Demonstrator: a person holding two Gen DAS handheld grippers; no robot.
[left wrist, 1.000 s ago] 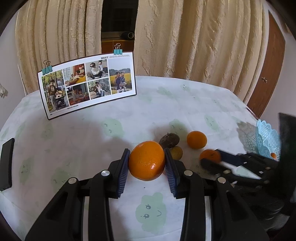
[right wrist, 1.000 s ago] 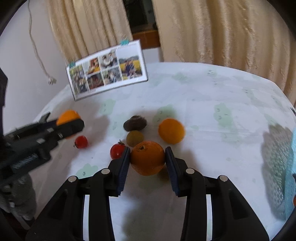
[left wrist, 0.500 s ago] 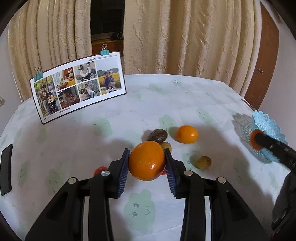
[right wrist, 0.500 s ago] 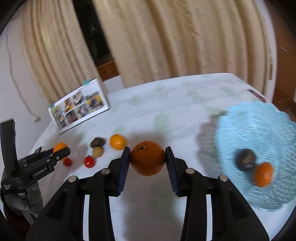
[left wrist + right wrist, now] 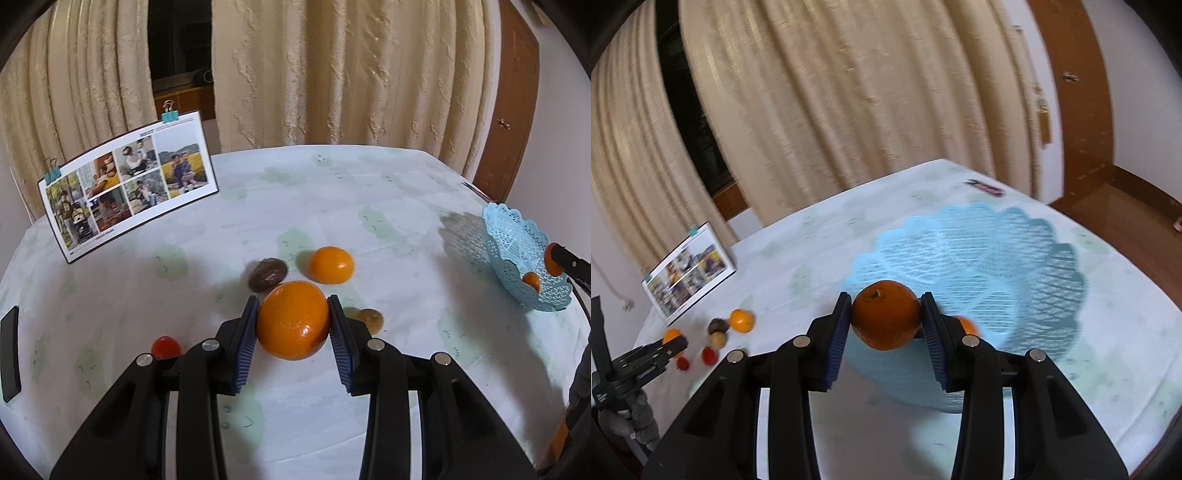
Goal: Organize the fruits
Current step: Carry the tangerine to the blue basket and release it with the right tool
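two oranges are in transit: in the left wrist view the left tongs (image 5: pixel 292 320) clench an orange (image 5: pixel 292 320) above the surface (image 5: pixel 388 192), and in the right wrist view the right tongs (image 5: pixel 885 315) grip a darker orange (image 5: pixel 885 315) at the blue basket (image 5: pixel 1015 266) rim, likely due for release next.

The photo board's (image 5: pixel 129 182) small print is illegible.
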